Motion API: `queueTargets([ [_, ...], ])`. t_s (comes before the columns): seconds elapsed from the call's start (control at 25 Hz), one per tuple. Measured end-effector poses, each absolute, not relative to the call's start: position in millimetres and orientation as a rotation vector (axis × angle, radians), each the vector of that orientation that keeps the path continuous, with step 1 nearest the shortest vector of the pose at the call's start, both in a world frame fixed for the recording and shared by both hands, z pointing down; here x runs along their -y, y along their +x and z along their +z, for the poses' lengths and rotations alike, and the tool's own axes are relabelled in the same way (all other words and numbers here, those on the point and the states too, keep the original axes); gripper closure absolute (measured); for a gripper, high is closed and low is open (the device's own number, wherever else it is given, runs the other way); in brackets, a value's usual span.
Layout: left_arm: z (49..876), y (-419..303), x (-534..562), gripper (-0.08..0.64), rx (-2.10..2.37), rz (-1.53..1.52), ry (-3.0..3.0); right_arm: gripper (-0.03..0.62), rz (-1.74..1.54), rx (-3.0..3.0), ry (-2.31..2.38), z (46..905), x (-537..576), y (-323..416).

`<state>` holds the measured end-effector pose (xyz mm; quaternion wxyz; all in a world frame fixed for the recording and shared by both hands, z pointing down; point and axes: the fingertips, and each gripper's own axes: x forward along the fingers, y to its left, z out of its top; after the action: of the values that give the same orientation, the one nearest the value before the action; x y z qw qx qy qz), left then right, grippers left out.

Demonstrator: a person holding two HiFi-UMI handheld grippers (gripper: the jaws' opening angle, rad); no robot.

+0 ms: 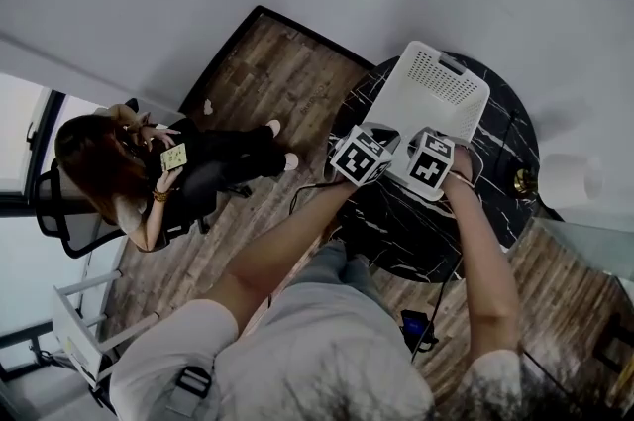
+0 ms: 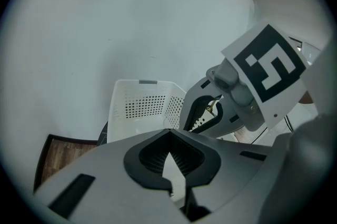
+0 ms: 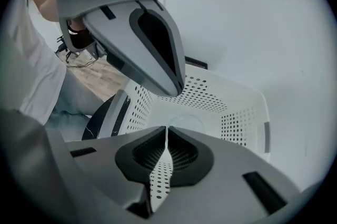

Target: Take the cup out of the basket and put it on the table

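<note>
At the near rim of the white perforated plastic basket (image 3: 239, 125), which stands on the round black marbled table (image 1: 411, 231), both grippers hang side by side. Straight ahead of the right gripper (image 3: 167, 136), low inside the basket toward its far wall, sits the clear rounded cup (image 3: 184, 122). I cannot tell which way its long axis runs. The right gripper looks the nearer, aimed right at it, but its jaws are pressed together on nothing and would have to part first. The left gripper (image 2: 169, 136), just beside it, is likewise closed and empty.
</note>
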<state>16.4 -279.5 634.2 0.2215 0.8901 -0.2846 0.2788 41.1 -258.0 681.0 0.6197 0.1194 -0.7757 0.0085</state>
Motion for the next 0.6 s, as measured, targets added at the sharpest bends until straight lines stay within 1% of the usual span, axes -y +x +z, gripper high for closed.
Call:
queueTargets([
  [0.6, 589.3, 19.8, 265.1, 0.555, 0.829, 0.709, 2.516, 0.575, -0.114, 1.841, 0.344, 593.7, 238.6, 37.0],
])
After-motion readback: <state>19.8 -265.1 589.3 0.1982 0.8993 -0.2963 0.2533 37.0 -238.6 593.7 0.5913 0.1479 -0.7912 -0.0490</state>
